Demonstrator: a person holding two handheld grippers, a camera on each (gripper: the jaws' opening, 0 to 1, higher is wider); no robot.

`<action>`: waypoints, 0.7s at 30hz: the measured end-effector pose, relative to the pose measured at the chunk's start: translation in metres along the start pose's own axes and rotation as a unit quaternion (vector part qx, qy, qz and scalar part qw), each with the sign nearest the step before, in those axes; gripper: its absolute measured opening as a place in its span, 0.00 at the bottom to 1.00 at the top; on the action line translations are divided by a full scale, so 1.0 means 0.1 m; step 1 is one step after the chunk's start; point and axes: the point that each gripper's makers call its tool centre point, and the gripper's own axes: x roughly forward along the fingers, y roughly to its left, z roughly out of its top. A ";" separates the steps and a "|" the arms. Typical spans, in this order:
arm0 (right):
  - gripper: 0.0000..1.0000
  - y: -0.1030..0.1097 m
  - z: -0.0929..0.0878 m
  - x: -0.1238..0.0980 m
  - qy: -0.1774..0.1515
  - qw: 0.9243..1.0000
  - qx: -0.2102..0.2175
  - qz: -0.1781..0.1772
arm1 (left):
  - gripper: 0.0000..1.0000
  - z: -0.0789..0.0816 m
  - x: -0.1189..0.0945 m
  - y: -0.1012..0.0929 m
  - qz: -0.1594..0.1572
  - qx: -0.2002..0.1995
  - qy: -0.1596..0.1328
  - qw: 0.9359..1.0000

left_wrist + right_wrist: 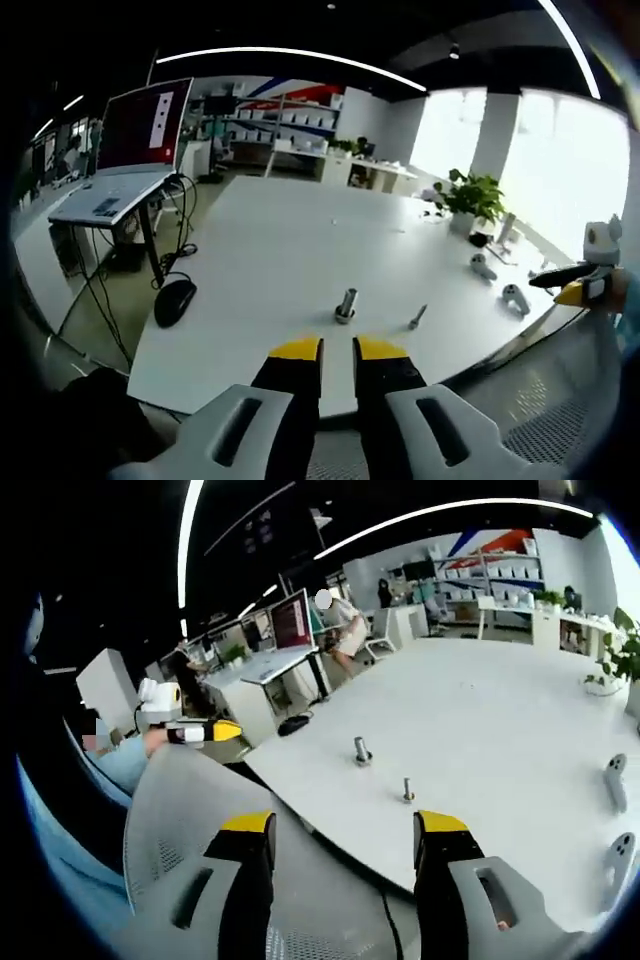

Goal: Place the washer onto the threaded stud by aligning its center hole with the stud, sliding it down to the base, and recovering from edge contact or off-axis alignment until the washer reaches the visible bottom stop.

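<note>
Beyond the table's near edge [330, 820] the stud [362, 750] stands upright, ahead of your spread, empty right gripper [345, 825]; your left gripper [338, 348] is nearly closed.

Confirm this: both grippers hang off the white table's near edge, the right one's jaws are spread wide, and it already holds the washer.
Not quite. In the right gripper view the right gripper holds nothing; its yellow-tipped jaws stand wide apart, short of the white table. The rest stands.

Each claw [337, 348] has black jaws, yellow tips, and pale grey housings.
</note>
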 end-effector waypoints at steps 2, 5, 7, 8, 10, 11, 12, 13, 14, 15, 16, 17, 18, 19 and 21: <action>0.58 -0.02 -0.06 0.03 -0.003 1.000 0.009 -0.009 | 0.09 -0.02 0.00 0.01 0.003 0.003 0.007 1.000; 0.58 -0.03 -0.17 0.08 0.005 0.999 0.010 -0.037 | 0.09 0.00 -0.01 0.01 0.003 0.000 0.001 1.000; 0.59 -0.10 -0.24 0.08 0.017 0.998 0.002 -0.063 | 0.09 -0.01 -0.02 0.02 0.005 -0.002 0.000 1.000; 0.59 -0.13 -0.25 0.08 0.013 0.997 0.003 -0.075 | 0.09 -0.01 -0.02 0.01 0.005 -0.001 0.000 1.000; 0.60 -0.16 -0.26 0.08 0.005 0.997 0.016 -0.077 | 0.09 0.00 -0.02 0.01 0.005 -0.001 -0.001 1.000; 0.60 -0.14 -0.26 0.09 -0.004 0.997 0.036 -0.070 | 0.09 0.00 -0.02 0.01 0.005 -0.001 -0.001 1.000; 0.60 -0.13 -0.26 0.09 -0.011 0.996 0.054 -0.066 | 0.09 0.00 -0.02 0.01 0.005 -0.002 -0.003 1.000; 0.60 -0.14 -0.25 0.09 -0.018 0.996 0.065 -0.066 | 0.09 0.01 -0.02 0.01 0.005 -0.002 -0.004 1.000; 0.59 -0.16 -0.25 0.09 -0.024 0.995 0.075 -0.067 | 0.09 0.01 -0.02 0.01 0.005 -0.003 -0.006 1.000; 0.58 -0.17 -0.26 0.09 -0.025 0.994 0.079 -0.068 | 0.09 0.01 -0.02 0.01 0.006 -0.003 -0.007 1.000; 0.58 -0.18 -0.26 0.09 -0.027 0.994 0.082 -0.070 | 0.09 0.01 -0.02 0.01 0.006 -0.003 -0.007 1.000; 0.57 -0.20 -0.27 0.09 -0.028 0.993 0.087 -0.073 | 0.09 0.01 -0.02 0.01 0.007 -0.002 -0.006 1.000; 0.57 -0.20 -0.27 0.09 -0.028 0.992 0.095 -0.073 | 0.09 0.01 -0.01 0.01 0.007 -0.002 -0.005 1.000; 0.57 -0.20 -0.27 0.09 -0.027 0.992 0.095 -0.073 | 0.09 0.01 -0.01 0.02 0.007 -0.001 -0.004 1.000; 0.55 -0.20 -0.28 0.08 -0.026 0.992 0.093 -0.078 | 0.09 0.01 -0.01 0.01 0.006 -0.001 -0.004 1.000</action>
